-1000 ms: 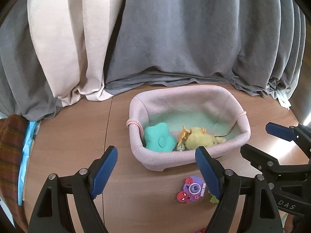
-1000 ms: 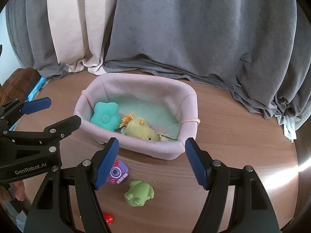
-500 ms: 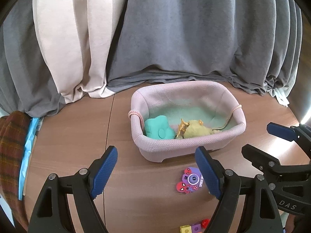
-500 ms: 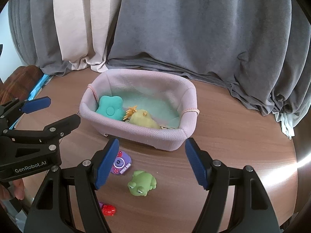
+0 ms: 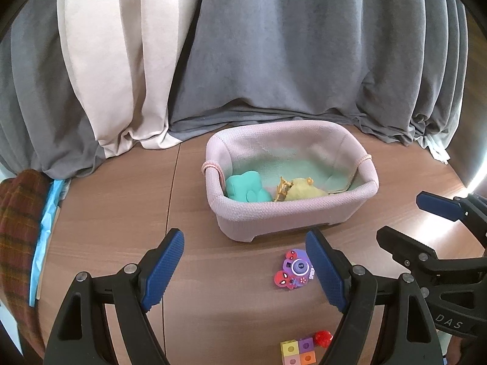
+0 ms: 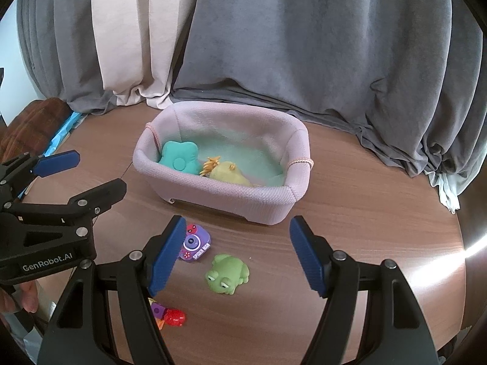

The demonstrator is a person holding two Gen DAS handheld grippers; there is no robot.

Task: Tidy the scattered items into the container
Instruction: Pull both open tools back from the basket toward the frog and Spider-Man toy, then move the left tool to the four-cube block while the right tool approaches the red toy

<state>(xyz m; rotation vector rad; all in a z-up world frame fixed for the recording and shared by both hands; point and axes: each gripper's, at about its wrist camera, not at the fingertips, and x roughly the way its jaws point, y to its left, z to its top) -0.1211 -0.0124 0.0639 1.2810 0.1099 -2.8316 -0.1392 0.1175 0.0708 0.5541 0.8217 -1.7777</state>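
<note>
While both tools hang over the wooden table [image 5: 100, 213], neither grips anything: the left gripper [image 5: 245, 270] has its blue pads apart w/ only bare tabletop between them, and the right gripper [image 6: 236, 255] is likewise spread, nothing clamped. Pink fabric basket [image 5: 292, 213] sits mid-table, just in front of the grey curtain [image 5: 304, 60] & a cream curtain [image 5: 115, 60] further left. Inside the basket: a teal flower toy [image 6: 179, 158] leaning against the left end wall, a yellow plush [image 6: 228, 175] beside it, plus a small gold spiky bit [image 6: 210, 164] between the two. Still out on the table, in front of the basket: a purple toy camera [image 6: 194, 245] just beside the right gripper's left pad, a green frog [image 6: 228, 275] lying between the right gripper's pads but not touched, a red berry-like piece [image 6: 175, 318] and a coloured block cube [image 5: 298, 351] nearer the cameras, touching or nearly so. From the left view the toy camera lies right by the left gripper's right pad; can't tell if they touch. Fingertips [image 6: 29, 299] show at the left edge of the right view, behind the left tool. Brown plaid cloth [image 5: 18, 228] & a light blue sheet [image 5: 45, 225] sit at the table's far left rim.
</note>
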